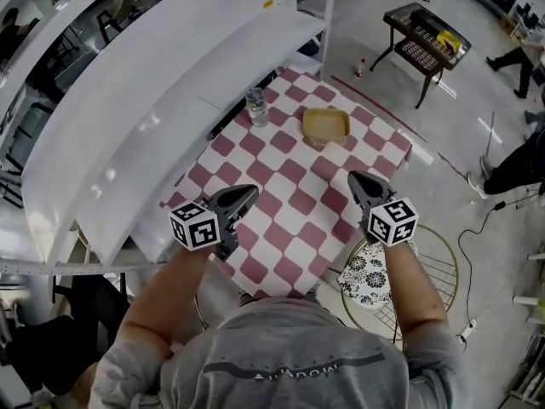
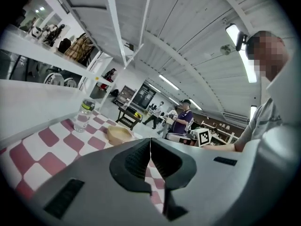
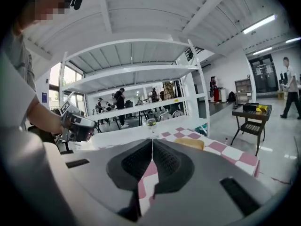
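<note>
Red-and-white checked cloth (image 1: pixel 289 196), flat and smooth, is spread over a rectangular table that is set against a glossy white shelf unit (image 1: pixel 145 92). Over the cloth's near end the left gripper (image 1: pixel 247 192) and the right gripper (image 1: pixel 356 180) are held well apart. Each is grey and wedge-shaped, and both pairs of ribbed jaws are pressed together with nothing between them. At the cloth's far end a shallow tan bowl (image 1: pixel 326 124) with rounded corners is set. A clear plastic bottle (image 1: pixel 256 106) is stood upright near it, at the cloth's shelf-side edge. Beyond the cloth's far corner a black mesh-topped side table (image 1: pixel 421 37) is seen on the floor.
</note>
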Tool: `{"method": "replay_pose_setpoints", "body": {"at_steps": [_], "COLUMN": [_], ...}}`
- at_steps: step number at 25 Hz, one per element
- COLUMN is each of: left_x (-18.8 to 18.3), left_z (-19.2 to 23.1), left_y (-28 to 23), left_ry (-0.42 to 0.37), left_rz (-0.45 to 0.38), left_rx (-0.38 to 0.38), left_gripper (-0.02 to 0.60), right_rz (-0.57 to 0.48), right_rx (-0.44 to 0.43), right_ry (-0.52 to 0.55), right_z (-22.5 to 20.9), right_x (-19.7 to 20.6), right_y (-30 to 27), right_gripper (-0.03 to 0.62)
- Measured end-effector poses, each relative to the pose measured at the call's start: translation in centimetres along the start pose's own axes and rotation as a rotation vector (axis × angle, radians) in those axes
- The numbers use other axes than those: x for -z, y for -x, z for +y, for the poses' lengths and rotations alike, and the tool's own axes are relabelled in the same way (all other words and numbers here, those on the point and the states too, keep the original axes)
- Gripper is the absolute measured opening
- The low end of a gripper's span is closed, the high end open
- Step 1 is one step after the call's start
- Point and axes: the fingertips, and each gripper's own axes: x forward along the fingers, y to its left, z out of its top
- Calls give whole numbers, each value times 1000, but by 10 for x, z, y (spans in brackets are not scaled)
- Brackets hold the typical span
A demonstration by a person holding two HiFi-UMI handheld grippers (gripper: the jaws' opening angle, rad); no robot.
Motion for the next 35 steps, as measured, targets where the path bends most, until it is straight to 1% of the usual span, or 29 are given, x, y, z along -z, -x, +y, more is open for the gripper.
{"method": "replay_pose_setpoints", "body": {"at_steps": [4, 7, 10, 13, 17, 18, 21, 24, 26, 29, 32, 35], "left_x": [1, 11, 21, 31, 38, 38, 40, 44, 45, 48, 51, 55], "left_z": [35, 58, 81, 105, 129, 133, 142, 146, 149, 151, 152, 152], "left_y": [-49, -89, -129, -160, -191, -198, -220, -236, -246, -259, -269, -278], "left_ry": [50, 102, 171, 247, 387, 414, 455, 519, 556, 604, 638, 657], "left_rz": [56, 103, 137, 166, 150, 146, 153, 167, 166, 163, 165, 184], "left_rx": [67, 97, 100, 90, 89, 93, 100, 113, 119, 117, 105, 101], "left_gripper": [15, 15, 15, 15, 17, 17, 25, 94, 121, 146, 158, 163], "right_rz": [45, 65, 67, 73, 95, 95, 88, 84, 77, 69, 65, 68], "right_rx": [73, 119, 147, 158, 174, 179, 187, 184, 180, 173, 166, 164], "right_ry": [33, 31, 17, 17, 17, 12, 4, 0, 3, 11, 10, 7], "right_z": [-33, -57, -77, -91, -107, -112, -124, -127, -127, -126, -126, -127], "right_x": [15, 29, 39, 48, 65, 68, 71, 73, 71, 69, 69, 71], "right_y": [-30, -44, -52, -61, -71, -73, -79, -82, -83, -83, -82, -82], "right_gripper": [26, 26, 27, 28, 28, 28, 28, 28, 28, 28, 28, 28]}}
